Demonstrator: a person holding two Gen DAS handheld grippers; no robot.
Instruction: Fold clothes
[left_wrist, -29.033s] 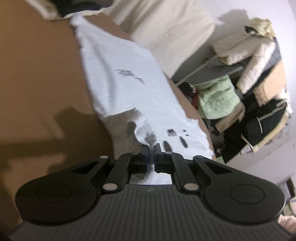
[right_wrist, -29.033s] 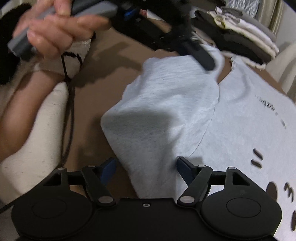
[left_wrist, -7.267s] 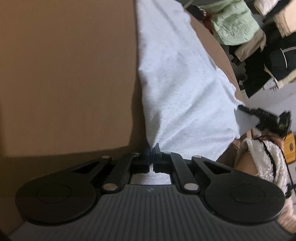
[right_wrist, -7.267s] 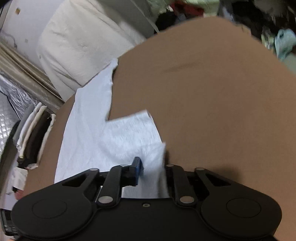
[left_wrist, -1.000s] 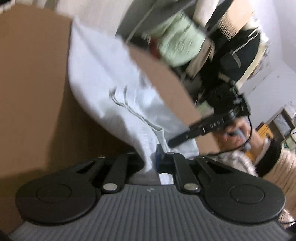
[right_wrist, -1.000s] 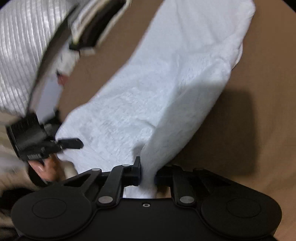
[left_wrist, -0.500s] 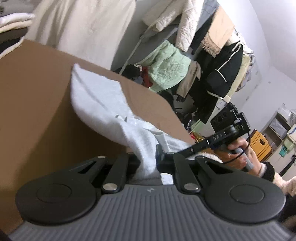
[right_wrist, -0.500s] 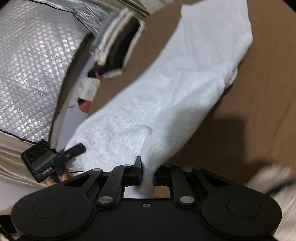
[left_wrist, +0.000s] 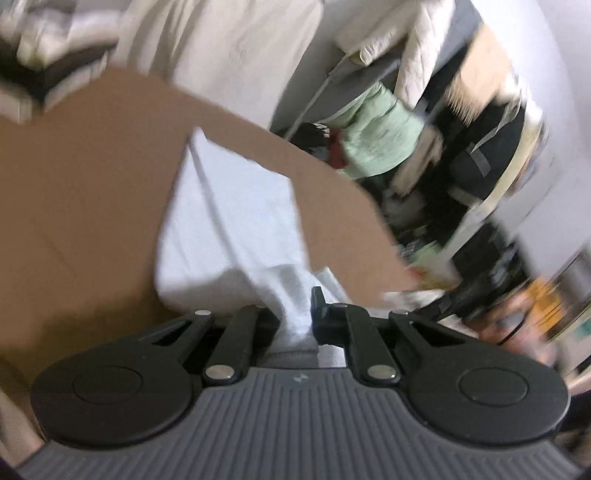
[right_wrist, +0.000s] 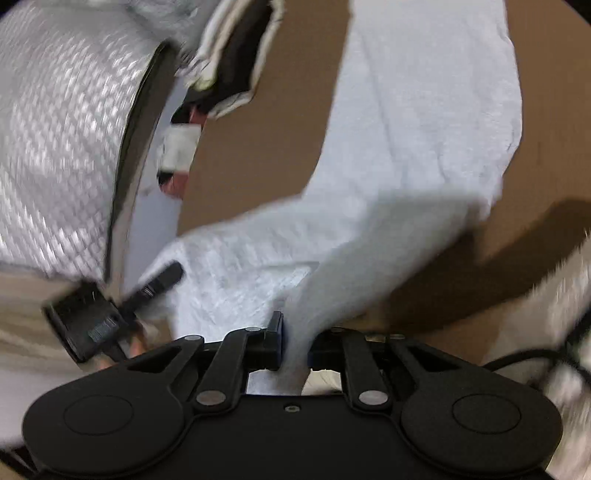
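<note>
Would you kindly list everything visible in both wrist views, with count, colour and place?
garment: one, white, partly lying on the brown surface, its near end lifted between both grippers.
brown surface: one, under the garment.
folded clothes stack: one, white and dark layers, at the surface's far edge.
silver quilted sheet: one, left in the right wrist view.
hanging clothes: several, cream, green, tan, black, beyond the surface; blurred.
cream cover: one, against the wall.
left gripper: one, black, shut on the garment.
right gripper: one, black, shut on the garment.
fluffy sleeve: one, cream, right edge of the right wrist view.
</note>
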